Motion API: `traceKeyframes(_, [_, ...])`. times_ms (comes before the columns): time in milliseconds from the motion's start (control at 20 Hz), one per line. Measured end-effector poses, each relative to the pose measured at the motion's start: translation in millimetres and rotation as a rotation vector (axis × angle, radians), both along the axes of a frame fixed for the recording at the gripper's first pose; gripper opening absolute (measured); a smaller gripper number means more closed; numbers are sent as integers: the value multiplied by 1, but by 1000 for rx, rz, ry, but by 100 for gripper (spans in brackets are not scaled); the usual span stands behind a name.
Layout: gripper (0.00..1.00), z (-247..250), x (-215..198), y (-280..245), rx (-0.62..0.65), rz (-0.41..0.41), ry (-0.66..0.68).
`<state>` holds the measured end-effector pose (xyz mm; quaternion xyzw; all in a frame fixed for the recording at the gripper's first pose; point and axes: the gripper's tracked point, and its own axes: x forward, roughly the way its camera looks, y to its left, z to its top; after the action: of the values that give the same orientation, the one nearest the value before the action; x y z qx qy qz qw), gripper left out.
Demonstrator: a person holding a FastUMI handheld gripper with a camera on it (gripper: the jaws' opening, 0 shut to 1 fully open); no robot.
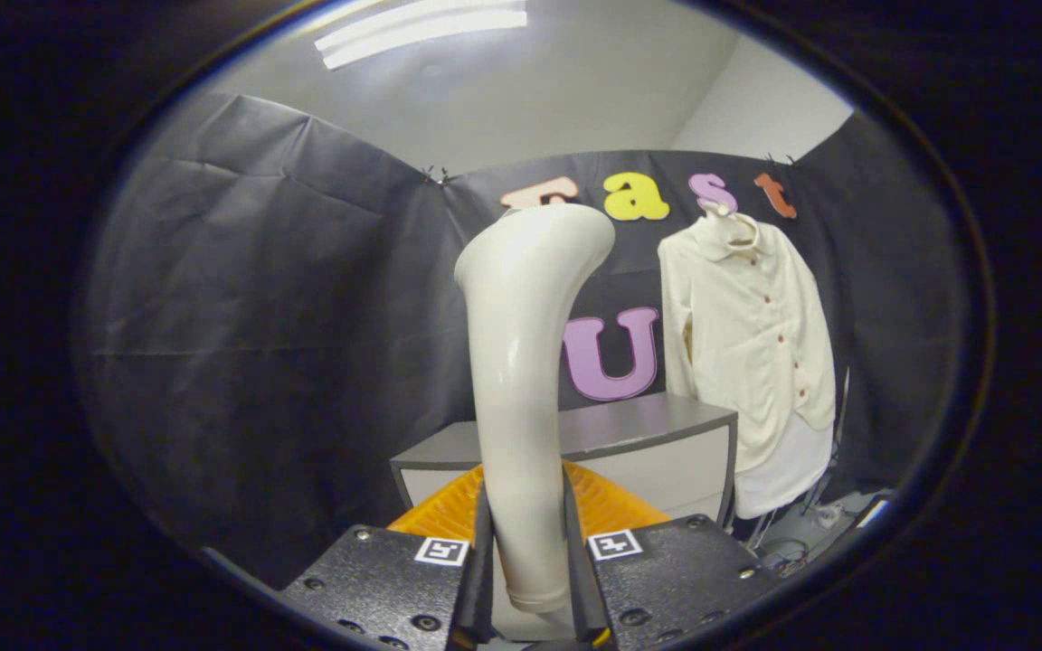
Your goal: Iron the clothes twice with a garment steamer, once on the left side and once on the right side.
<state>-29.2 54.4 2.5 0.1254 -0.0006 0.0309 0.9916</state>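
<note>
A cream garment steamer (521,362) stands upright between my fingers, its handle rising and curving to a head at the top. My gripper (525,561) is shut on the steamer's handle, with both fingers pressing its sides. Beyond and to the right, a cream button-up shirt (747,334) hangs on a hanger against the black cloth wall. The steamer's head is well short of the shirt and to its left.
A grey cabinet (648,434) stands behind the steamer, below and left of the shirt. An orange ribbed object (611,506) lies just ahead of the fingers. Cables and a stand's legs (801,529) sit on the floor under the shirt.
</note>
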Motion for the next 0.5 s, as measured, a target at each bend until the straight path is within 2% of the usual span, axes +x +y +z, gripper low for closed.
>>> traceKeyframes(200, [34, 11, 1, 17, -5, 25, -28])
traceKeyframes(500, [34, -3, 4, 12, -44, 9, -7])
